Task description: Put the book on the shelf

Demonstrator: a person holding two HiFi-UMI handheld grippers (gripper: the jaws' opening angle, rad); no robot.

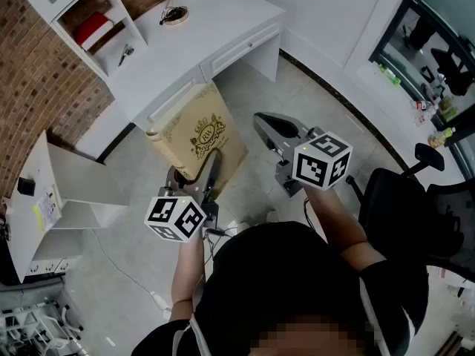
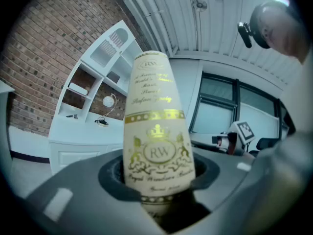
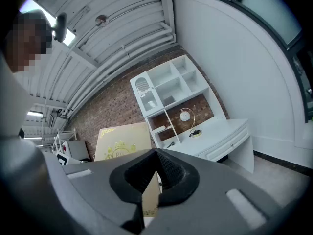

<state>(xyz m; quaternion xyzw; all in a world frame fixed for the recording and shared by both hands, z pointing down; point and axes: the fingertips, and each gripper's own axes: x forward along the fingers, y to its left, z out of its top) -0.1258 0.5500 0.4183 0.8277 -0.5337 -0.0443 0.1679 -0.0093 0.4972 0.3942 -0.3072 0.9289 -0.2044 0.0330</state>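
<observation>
The left claw [image 1: 202,170] is clamped on the spine of the book [image 1: 199,133] and holds it upright in the air, in front of the white worktop [image 1: 200,39]. The right claw [image 1: 269,127] is closed and empty, near the book. The shelf [image 1: 126,15] stands on the worktop.

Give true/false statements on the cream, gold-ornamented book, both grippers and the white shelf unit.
1. The left gripper is clamped on the cream, gold-ornamented book. True.
2. The right gripper grips the book too. False: its jaws are together and clear of the book.
3. The book stands in the white shelf unit. False: it is held above the floor, in front of the white desk.
4. A red object lies in one shelf compartment. True.
</observation>
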